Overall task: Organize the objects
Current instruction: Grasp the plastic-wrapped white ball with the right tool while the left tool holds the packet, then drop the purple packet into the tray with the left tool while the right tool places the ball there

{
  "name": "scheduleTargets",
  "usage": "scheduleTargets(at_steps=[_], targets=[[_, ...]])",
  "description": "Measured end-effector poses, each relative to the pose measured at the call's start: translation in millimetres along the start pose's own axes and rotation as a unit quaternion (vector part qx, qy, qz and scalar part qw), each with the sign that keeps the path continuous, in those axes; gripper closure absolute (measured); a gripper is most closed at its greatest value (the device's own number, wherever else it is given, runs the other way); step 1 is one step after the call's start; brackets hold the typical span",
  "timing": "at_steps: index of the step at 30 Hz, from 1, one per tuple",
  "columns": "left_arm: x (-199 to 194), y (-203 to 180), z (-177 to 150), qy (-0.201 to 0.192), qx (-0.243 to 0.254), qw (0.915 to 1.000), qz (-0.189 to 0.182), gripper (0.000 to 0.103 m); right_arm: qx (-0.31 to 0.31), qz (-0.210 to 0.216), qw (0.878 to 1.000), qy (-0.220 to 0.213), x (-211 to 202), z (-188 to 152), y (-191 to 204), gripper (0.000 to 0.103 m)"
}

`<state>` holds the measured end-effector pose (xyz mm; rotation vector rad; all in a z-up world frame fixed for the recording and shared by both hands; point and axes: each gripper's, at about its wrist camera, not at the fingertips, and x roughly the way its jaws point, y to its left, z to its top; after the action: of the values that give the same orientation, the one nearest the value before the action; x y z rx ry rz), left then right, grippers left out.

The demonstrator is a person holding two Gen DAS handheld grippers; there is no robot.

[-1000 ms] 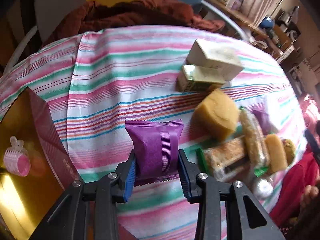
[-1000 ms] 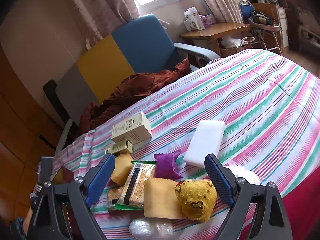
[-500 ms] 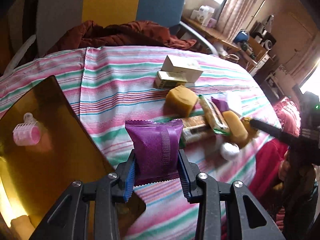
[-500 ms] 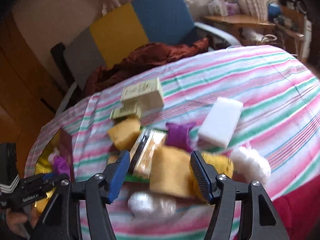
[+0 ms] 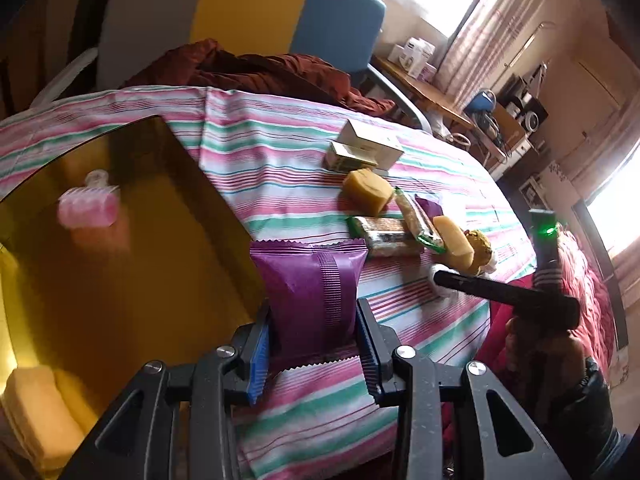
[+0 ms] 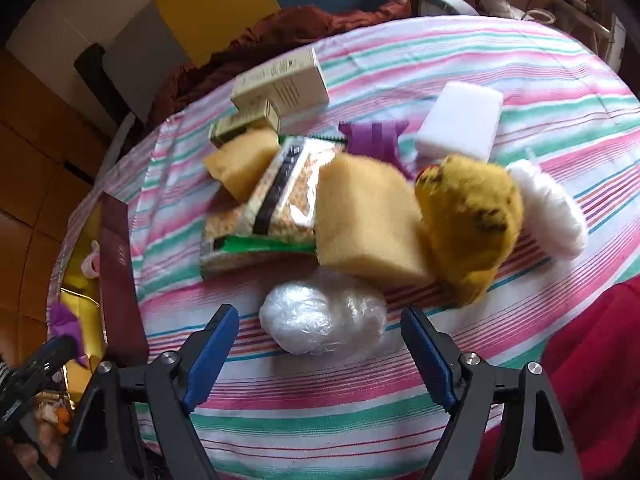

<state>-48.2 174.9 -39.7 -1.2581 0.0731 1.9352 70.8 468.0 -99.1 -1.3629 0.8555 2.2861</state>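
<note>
- Striped cloth (image 6: 460, 52) in pink, green and white covers the rounded table; a multicolour chair with a brown garment sits behind it, a window beyond.
- Left gripper (image 5: 314, 350): jaws clamped on the purple packet (image 5: 310, 284), which stands upright between the blue pads, just above the table edge.
- Gold box (image 5: 132, 264) lies open beside that packet, to its left in the left wrist view. Inside: 1 pink hair roller (image 5: 89, 205) and a pale sponge at the near corner.
- Judgement: packet is bound for the box. Carry it clear over the maroon wall, lower it onto bare gold floor away from the roller, then release.
- Right gripper (image 6: 320, 354): jaws opening, pads not touching anything; the clear plastic-wrapped bundle (image 6: 324, 318) sits just ahead, between the 2 fingers.
- Judgement: centre the pads on the bundle's widest part before closing; film looks slippery and soft, so close gently.
- Behind the bundle: yellow sponge (image 6: 368, 216), snack packs (image 6: 280, 196), yellow plush toy (image 6: 470, 216), white fluffy item (image 6: 548, 208).
- Farther back: second purple packet (image 6: 376, 138), white block (image 6: 460, 120), 2 cartons (image 6: 280, 80).
</note>
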Motion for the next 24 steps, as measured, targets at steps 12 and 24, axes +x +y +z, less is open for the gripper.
scheduleTargets(at_steps=[12,24], targets=[[-47.6,72.5,-33.3,-0.045,-0.099,0.9934,0.036,0.065,-0.086,0.01,0.996,-0.027,-20.1,-20.9,30.1,0.043],[-69.5,127.0,-20.2,-0.074,-0.146,0.9842,0.068,0.065,-0.255,0.114,0.96,-0.036,-32.2,-45.5,173.7,0.043]])
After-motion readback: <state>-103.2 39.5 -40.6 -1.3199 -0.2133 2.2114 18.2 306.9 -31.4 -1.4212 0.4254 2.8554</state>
